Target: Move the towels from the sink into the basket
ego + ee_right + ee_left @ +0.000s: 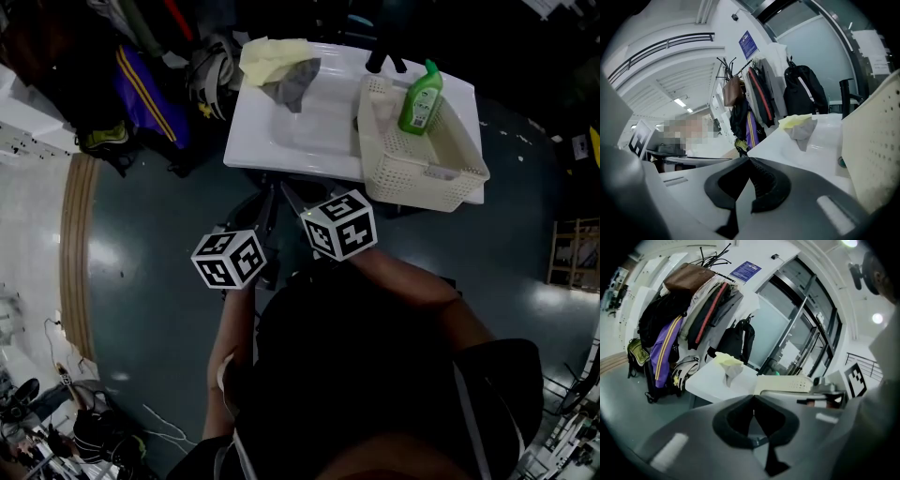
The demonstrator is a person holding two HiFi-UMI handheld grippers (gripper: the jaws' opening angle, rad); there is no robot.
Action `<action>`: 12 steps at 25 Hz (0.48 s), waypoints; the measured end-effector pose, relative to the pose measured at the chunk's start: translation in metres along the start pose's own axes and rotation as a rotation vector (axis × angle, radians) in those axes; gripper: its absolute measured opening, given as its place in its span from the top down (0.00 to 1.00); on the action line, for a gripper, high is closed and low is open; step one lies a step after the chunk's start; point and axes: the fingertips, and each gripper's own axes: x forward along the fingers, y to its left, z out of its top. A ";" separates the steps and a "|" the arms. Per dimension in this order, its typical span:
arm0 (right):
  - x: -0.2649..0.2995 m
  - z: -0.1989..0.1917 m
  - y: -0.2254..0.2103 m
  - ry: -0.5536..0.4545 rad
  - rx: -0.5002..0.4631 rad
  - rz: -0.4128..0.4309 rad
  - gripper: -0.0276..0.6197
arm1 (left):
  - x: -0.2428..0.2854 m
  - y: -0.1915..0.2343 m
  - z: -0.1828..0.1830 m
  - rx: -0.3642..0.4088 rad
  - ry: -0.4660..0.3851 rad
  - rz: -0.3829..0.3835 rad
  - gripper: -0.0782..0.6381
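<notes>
two towels up for grabs, neither one touched yet: a pale yellow crumpled towel (pixel 272 54) and a grey cloth towel (pixel 294 82), touching, heaped on the far-left corner of the white rectangular sink (pixel 251 141). the cream perforated plastic basket (pixel 424 184) sits on the sink's right side w/ a green plastic bottle (pixel 422 97) standing inside it.

left gripper (pixel 753 401) is clenched tight, nothing between the pads. right gripper (pixel 748 161), same story, clamped on air. both are well short of the sink.

risks from here, as i read it:
- jaws need to open before they reach the cloth, or they'll just shove the pile.
- the towels overlap right at the rim, so a pinch on one prob drags the other off the back edge to the floor.
- a towel dropped in carelessly could topple the bottle.
- the basket looks to overhang the front rim a bit; a bump from the right gripper might shift it.

views: only the head view gives the full layout, incl. the bottle and the basket's inside. the left gripper view shows the pile side-on, plus a rack of hanging coats and bags (pixel 693 305) behind. the right gripper view has the basket wall looming close at right and a black faucet (pixel 844 96) past the towels.
</notes>
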 end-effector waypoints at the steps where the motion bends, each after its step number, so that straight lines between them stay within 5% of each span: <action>1: 0.002 0.002 -0.002 0.000 -0.002 0.005 0.96 | 0.003 0.000 0.003 0.002 -0.005 0.004 0.88; 12: 0.015 0.010 -0.028 -0.002 -0.022 0.023 0.96 | 0.031 0.006 0.019 0.009 -0.034 0.045 0.88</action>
